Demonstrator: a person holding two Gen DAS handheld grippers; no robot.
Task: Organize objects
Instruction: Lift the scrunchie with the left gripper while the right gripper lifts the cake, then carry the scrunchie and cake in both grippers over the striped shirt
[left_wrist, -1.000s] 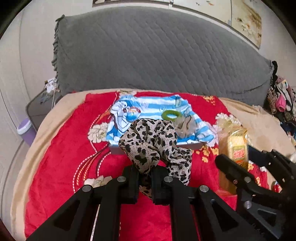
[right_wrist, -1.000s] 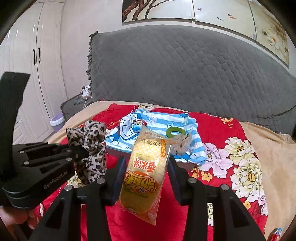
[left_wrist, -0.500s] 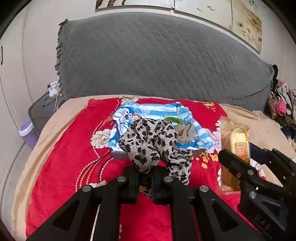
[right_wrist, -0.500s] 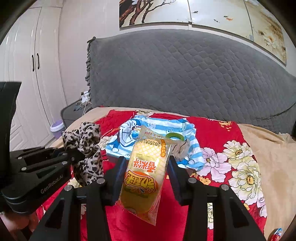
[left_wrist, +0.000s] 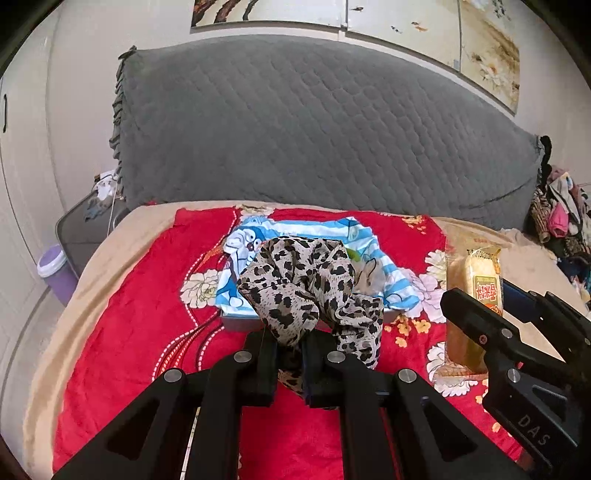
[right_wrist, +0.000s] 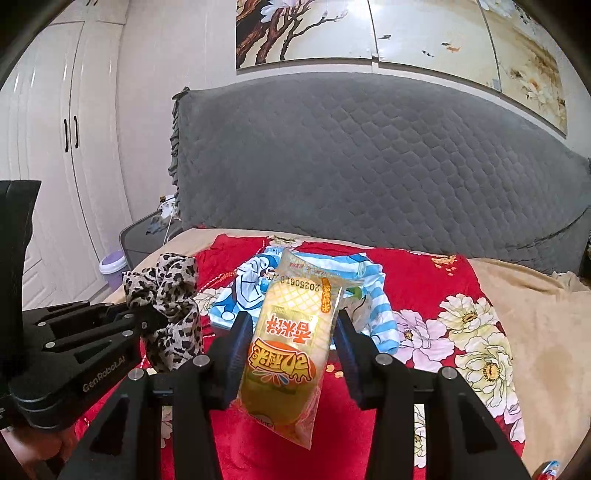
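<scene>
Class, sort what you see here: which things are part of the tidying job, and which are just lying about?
Job:
leopard scrunchie in left gripper
snack packet in right gripper
striped-cloth box

Lying about:
purple bin
clothes pile
grey headboard

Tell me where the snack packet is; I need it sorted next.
The snack packet is gripped by the right gripper, held above the red blanket, right of the leopard scarf.

A bunched leopard-print scrunchie (left_wrist: 310, 291) hung above the red blanket. Beside it, a yellow snack packet (right_wrist: 291, 350) stood upright, its printed label upside down.
</scene>
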